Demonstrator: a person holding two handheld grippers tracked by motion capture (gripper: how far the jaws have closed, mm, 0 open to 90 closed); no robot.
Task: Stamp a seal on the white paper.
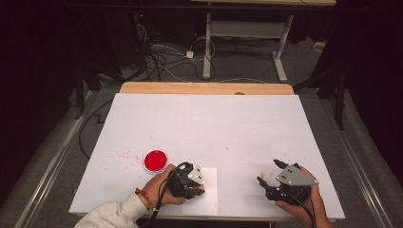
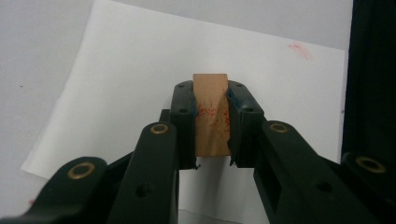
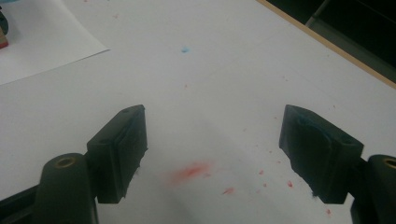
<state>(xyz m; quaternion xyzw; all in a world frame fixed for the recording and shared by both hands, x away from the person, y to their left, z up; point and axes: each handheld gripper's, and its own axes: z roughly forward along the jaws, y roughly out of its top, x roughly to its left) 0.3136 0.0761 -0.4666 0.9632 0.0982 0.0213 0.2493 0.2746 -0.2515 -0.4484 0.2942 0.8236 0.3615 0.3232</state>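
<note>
Left hand-held gripper (image 2: 211, 116) clamps wooden block (image 2: 211, 93) – underside hidden, right hand-held gripper (image 3: 212, 154) agape

wooden block (image 2: 212, 116): tan, red-speckled | ink dish (image 1: 156, 160): red | paper sheet (image 2: 140, 70): white

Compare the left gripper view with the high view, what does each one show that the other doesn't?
The left gripper view alone shows a wooden block, smeared with red, clamped between the left gripper's fingers. The high view alone shows a round red dish, the right gripper with its fingers apart, and red specks on the table. Both show the left gripper over the white paper sheet on the table.
</note>
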